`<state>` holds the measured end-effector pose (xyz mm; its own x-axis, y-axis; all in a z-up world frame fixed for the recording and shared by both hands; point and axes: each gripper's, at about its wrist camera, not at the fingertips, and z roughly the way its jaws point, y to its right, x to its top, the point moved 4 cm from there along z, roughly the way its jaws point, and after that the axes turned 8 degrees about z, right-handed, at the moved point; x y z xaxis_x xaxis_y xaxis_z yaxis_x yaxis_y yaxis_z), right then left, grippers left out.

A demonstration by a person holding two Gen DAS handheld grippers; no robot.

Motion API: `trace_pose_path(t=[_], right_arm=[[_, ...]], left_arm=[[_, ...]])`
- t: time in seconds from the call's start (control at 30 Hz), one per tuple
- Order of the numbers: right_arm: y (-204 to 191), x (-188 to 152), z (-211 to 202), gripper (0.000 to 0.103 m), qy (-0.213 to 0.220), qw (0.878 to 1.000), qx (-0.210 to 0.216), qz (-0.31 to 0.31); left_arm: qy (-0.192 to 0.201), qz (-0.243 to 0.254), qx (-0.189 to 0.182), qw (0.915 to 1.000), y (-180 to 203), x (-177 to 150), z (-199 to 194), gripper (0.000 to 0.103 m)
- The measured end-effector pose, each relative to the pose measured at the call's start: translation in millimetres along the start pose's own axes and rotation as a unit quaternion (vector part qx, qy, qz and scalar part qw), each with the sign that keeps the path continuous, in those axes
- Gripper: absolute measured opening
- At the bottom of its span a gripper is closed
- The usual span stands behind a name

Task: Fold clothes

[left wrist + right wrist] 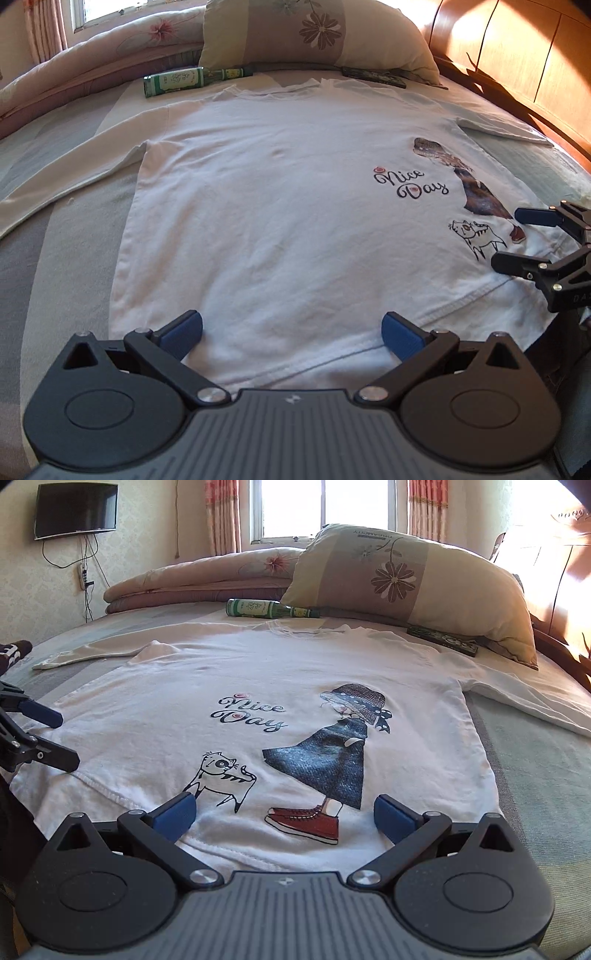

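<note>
A white long-sleeved shirt (266,206) (207,679) lies flat and face up on the bed, sleeves spread, its print reading "Nice Day" with a girl and a cat. My left gripper (291,334) is open over the hem at the shirt's left half, nothing between its blue pads. My right gripper (284,814) is open over the hem by the printed red shoe. Each gripper shows in the other's view: the right one (517,240) at the right edge, the left one (61,738) at the left edge, both with fingers apart.
A green glass bottle (173,81) (266,609) lies beyond the collar. A flowered pillow (314,33) (406,579) and a dark flat box (373,76) (441,640) sit near it. A folded quilt (192,579) lies at the back, a wooden headboard (517,55) on the right.
</note>
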<state>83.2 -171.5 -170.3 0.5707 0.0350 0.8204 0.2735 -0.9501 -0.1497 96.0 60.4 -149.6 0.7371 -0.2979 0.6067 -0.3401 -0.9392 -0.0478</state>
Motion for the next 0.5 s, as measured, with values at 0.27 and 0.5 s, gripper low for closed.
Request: trace_pose_path(t=[0.27, 0.5], right_arm=[[5, -5, -4, 0.103, 0.026, 0.999, 0.024, 0.003], [6, -7, -6, 0.103, 0.029, 0.999, 0.029, 0.003]], left_arm=[[-0.021, 0.001, 0.030, 0.9993, -1, 26, -15, 0.102], [-0.009, 0.088, 0.084, 0.9925, 36, 27, 16, 0.103]])
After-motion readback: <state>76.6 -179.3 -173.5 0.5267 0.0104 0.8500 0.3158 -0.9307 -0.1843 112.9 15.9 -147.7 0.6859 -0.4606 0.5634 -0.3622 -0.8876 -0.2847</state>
